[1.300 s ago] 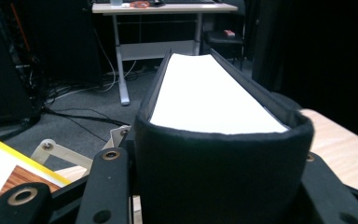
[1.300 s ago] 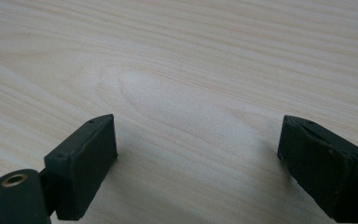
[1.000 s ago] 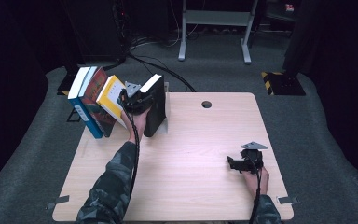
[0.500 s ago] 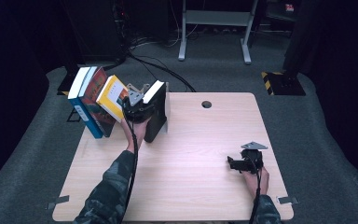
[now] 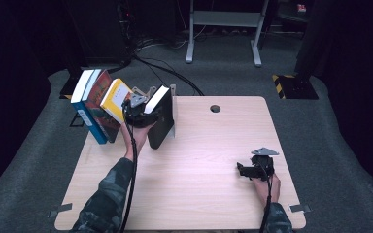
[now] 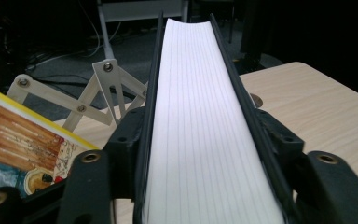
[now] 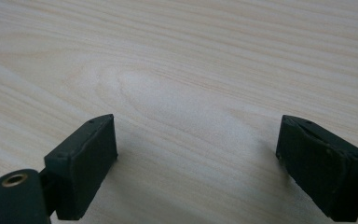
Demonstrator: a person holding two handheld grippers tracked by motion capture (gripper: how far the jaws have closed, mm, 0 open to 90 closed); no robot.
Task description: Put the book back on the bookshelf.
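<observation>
At the far-left corner of the worktop (image 5: pixel 189 184), a row of books leans to the left of the left gripper (image 5: pixel 137 112): a blue-spined book (image 5: pixel 86 116) at the outer end, a red-covered book (image 5: pixel 98 99) against it, then a yellow-edged book (image 5: pixel 115 93) tilted closest to the gripper. From the left gripper view, the yellow-edged book's illustrated cover (image 6: pixel 25 149) sits just left of the jaws, with a pale wooden folding lattice (image 6: pixel 81 100) rising behind it, beyond the gripper's left jaw. The left gripper is clamped on a black-covered book (image 5: pixel 160 119), its jaws pressed against both covers with the white page block (image 6: pixel 200 130) running straight out between them. That book stands on the worktop just right of the leaning row, tilted slightly, with a thin upright metal plate (image 5: pixel 173 109) right against its far side. To the right of the gripped book and beyond it, a round cable hole (image 5: pixel 215 108) marks the far edge of the worktop. Well apart to the right, near the person's edge, the right gripper (image 5: pixel 245 170) rests low over bare wood, held in the person's right hand (image 5: pixel 266 187). Its jaws stand wide apart with nothing between them, the light wood grain (image 7: pixel 191 93) showing in the gap.
</observation>
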